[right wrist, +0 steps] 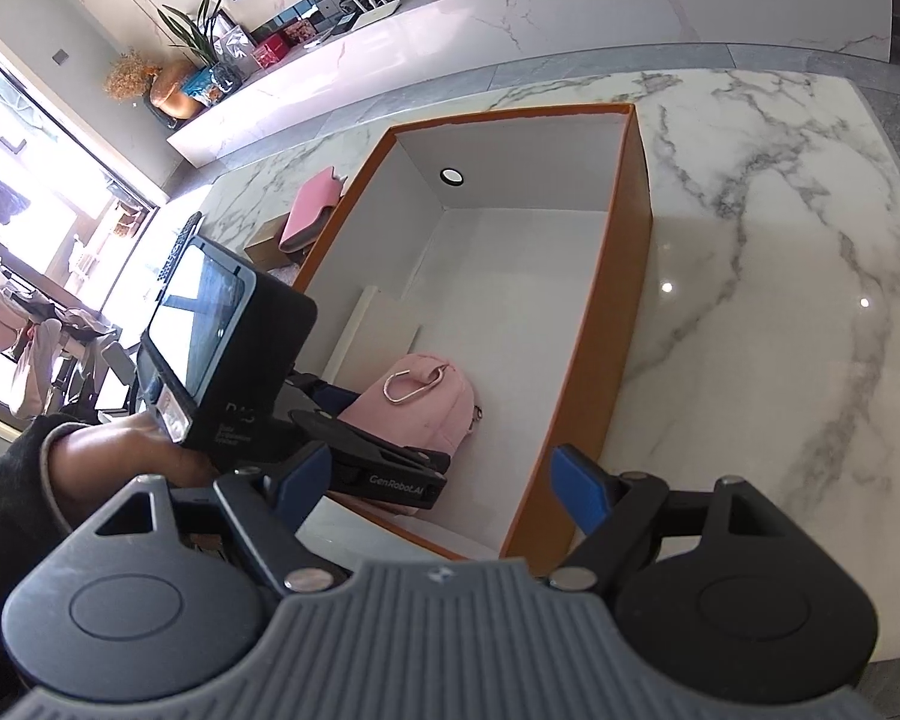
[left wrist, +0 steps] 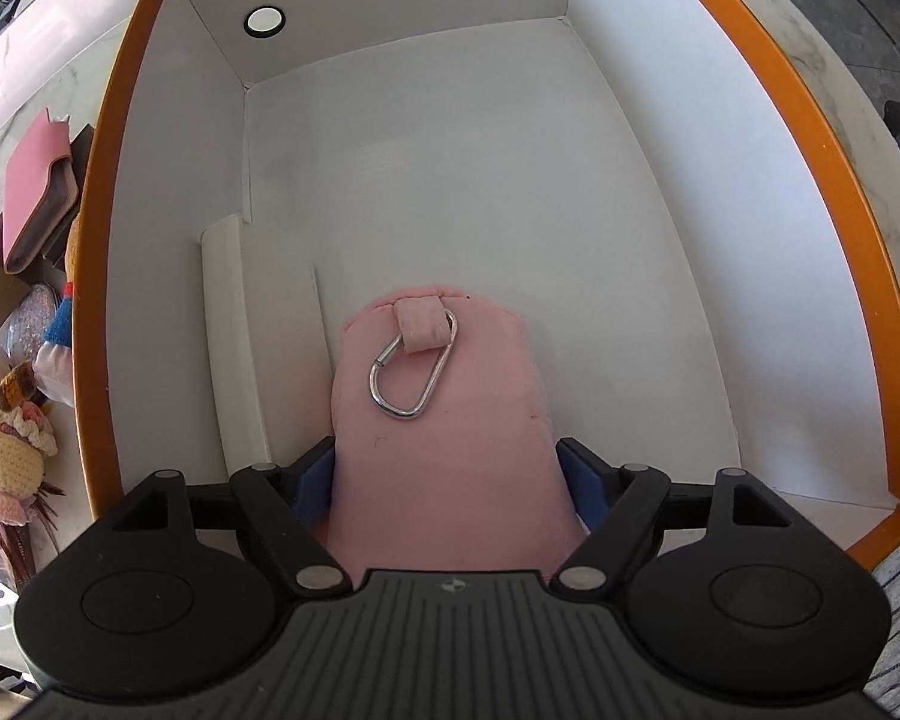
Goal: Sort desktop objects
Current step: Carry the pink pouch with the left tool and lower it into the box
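A pink fabric pouch (left wrist: 444, 450) with a silver carabiner (left wrist: 411, 372) lies on the white floor of the orange-rimmed box (left wrist: 810, 138). My left gripper (left wrist: 448, 474) points down into the box and straddles the pouch. Its blue pads (left wrist: 315, 480) stand wide at the pouch's sides without squeezing it. The right wrist view shows the same pouch (right wrist: 420, 402) in the box's (right wrist: 630, 300) near end, with the left gripper (right wrist: 378, 432) and a person's hand (right wrist: 120, 456) beside it. My right gripper (right wrist: 444, 489) hovers open above the box's near corner, holding nothing.
A flat white card box (left wrist: 240, 348) lies against the orange box's left wall. Outside on the left sit a pink wallet (left wrist: 36, 198) on a brown box and several crochet toys (left wrist: 12, 420). Marble tabletop (right wrist: 780, 300) stretches to the right of the box.
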{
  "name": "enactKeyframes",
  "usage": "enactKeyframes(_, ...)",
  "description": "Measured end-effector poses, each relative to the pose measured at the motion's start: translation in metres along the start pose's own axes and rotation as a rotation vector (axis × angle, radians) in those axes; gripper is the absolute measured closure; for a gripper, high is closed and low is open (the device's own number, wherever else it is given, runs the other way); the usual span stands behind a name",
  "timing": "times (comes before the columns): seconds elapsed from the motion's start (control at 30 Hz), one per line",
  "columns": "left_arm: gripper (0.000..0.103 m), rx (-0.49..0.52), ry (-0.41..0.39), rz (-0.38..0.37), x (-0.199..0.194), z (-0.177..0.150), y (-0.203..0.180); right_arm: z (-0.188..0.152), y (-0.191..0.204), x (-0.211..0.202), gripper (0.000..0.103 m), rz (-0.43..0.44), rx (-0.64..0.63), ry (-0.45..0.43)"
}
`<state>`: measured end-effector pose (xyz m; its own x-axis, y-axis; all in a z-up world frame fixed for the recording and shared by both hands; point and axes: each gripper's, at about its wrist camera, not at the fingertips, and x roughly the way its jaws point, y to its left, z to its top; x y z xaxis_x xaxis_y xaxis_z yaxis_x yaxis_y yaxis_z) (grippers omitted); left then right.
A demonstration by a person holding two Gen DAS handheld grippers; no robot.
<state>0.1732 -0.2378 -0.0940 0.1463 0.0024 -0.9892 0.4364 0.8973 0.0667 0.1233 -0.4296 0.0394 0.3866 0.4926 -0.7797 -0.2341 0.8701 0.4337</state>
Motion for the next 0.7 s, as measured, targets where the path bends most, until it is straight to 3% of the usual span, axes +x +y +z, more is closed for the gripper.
enactKeyframes(0.27,0.013,-0.049,0.003,-0.030,-0.017,-0.007,0.011,-0.006,-0.001,0.007,0.020,-0.015,0.002,0.047)
enactKeyframes(0.43,0.012,-0.055,-0.042,-0.054,-0.021,-0.014,0.018,-0.009,-0.005,0.010,0.020,-0.019,0.024,0.055)
enactKeyframes(0.57,0.011,0.025,0.005,0.005,-0.002,-0.011,0.010,-0.009,-0.006,0.009,0.020,-0.019,0.034,0.047)
enactKeyframes(0.7,0.011,0.026,-0.028,0.054,-0.001,-0.018,0.004,-0.011,-0.005,0.007,0.020,-0.019,0.030,0.046)
